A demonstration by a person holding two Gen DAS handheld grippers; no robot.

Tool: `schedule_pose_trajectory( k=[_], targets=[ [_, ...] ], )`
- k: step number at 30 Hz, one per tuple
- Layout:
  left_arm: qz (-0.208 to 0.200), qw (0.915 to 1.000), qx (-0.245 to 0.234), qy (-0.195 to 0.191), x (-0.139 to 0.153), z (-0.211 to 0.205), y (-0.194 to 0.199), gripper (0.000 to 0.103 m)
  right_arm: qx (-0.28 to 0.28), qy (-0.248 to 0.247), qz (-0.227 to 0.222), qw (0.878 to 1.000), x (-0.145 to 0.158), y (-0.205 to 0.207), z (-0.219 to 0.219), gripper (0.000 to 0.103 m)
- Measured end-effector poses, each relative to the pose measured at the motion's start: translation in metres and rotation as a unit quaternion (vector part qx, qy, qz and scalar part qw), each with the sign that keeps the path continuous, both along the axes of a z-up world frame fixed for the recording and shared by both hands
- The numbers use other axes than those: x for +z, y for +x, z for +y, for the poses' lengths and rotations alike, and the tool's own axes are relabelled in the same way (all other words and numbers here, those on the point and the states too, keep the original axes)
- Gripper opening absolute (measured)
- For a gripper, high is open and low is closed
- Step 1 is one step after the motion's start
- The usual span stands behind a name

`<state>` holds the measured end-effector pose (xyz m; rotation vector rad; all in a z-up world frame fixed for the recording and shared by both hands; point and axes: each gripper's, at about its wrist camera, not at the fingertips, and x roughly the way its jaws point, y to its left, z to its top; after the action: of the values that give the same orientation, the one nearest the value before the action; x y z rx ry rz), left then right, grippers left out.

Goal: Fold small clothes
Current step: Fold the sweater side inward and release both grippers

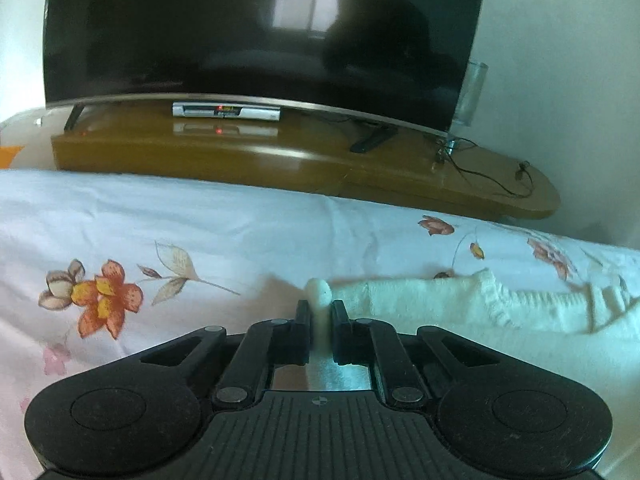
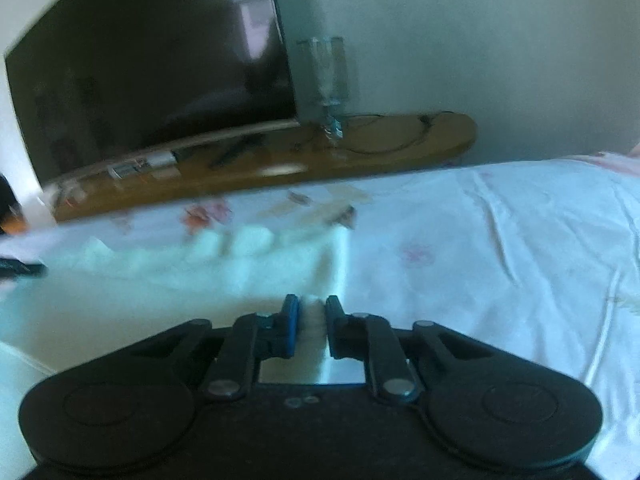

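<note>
mounted low on each gripper, just above the floral bedsheet (image 1: 168, 220), looking forward and slightly down along the fingers toward the dark television (image 1: 256, 28) on its wooden stand (image 1: 304, 160). left view square-on to the screen; right view tilted, from further right. shared: white knitted garment (image 1: 440, 300), television, stand, sheet.

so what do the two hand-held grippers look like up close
Both are matte black: two round discs on a ribbed base, linkage arms with silver pivot pins. The left hand-held gripper has black pads and a small crosshair mark; the right hand-held gripper has one blue pad.
</note>
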<state>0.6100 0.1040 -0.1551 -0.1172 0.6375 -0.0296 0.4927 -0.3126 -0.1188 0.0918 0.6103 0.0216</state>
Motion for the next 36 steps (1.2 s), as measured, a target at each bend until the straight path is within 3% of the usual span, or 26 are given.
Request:
schedule_pose_trajectory(
  k=[3,6,9,11,12,16,17,18,19,20,22,24,26,29,33,36],
  targets=[
    [-0.015,0.9992,0.025,0.029,0.011,0.012,-0.015,0.034,-0.015,0.005,-0.002,1.0,0.004,-0.003,-0.006,0.026],
    [-0.046,0.9973,-0.018,0.055,0.026,-0.007,-0.03,0.036,-0.004,0.02,-0.026,0.999,0.017,-0.013,-0.007,0.027],
    [-0.059,0.9899,-0.092,0.091,0.032,-0.055,-0.032,0.07,0.032,0.017,-0.031,0.999,0.021,-0.007,0.012,0.028],
    [-0.059,0.985,-0.127,0.101,0.029,-0.083,-0.034,0.071,0.059,0.006,-0.024,0.998,0.018,0.001,0.033,0.031],
    [-0.053,0.9849,-0.133,0.097,0.026,-0.092,-0.035,0.071,0.069,-0.002,-0.019,0.997,0.016,0.004,0.043,0.037],
    [-0.031,0.9855,-0.139,0.093,0.013,-0.108,-0.046,0.071,0.103,-0.02,-0.004,0.994,0.008,0.005,0.072,0.044],
    [-0.032,0.9863,-0.134,0.092,0.01,-0.106,-0.049,0.071,0.115,-0.029,-0.008,0.993,0.008,0.001,0.081,0.054],
    [-0.028,0.9877,-0.129,0.084,0.01,-0.101,-0.05,0.071,0.126,-0.049,-0.009,0.991,0.006,-0.002,0.089,0.073],
    [-0.022,0.9893,-0.122,0.077,0.01,-0.096,-0.051,0.071,0.133,-0.075,-0.005,0.988,0.002,-0.003,0.097,0.082],
    [-0.019,0.99,-0.117,0.076,0.011,-0.092,-0.054,0.071,0.131,-0.097,-0.001,0.987,-0.002,-0.004,0.102,0.083],
    [-0.018,0.99,-0.111,0.086,0.008,-0.079,-0.061,0.071,0.126,-0.097,0.003,0.987,-0.001,-0.007,0.097,0.073],
    [-0.017,0.9904,-0.103,0.091,0.007,-0.063,-0.071,0.071,0.089,-0.083,0.009,0.993,0.002,-0.009,0.077,0.044],
    [-0.015,0.9909,-0.095,0.094,0.006,-0.051,-0.079,0.071,0.062,-0.061,0.01,0.996,0.004,-0.017,0.05,0.036],
    [-0.009,0.994,-0.08,0.074,0.004,-0.037,-0.083,0.073,0.058,-0.056,0.014,0.997,0.004,-0.02,0.032,0.036],
    [-0.006,0.9937,-0.069,0.088,0.002,-0.042,-0.083,0.076,0.066,-0.086,0.005,0.994,-0.001,-0.021,0.042,0.04],
    [0.002,0.9956,-0.054,0.077,0.002,-0.038,-0.084,0.081,0.067,-0.082,-0.002,0.994,-0.003,-0.024,0.042,0.04]
  ],
)
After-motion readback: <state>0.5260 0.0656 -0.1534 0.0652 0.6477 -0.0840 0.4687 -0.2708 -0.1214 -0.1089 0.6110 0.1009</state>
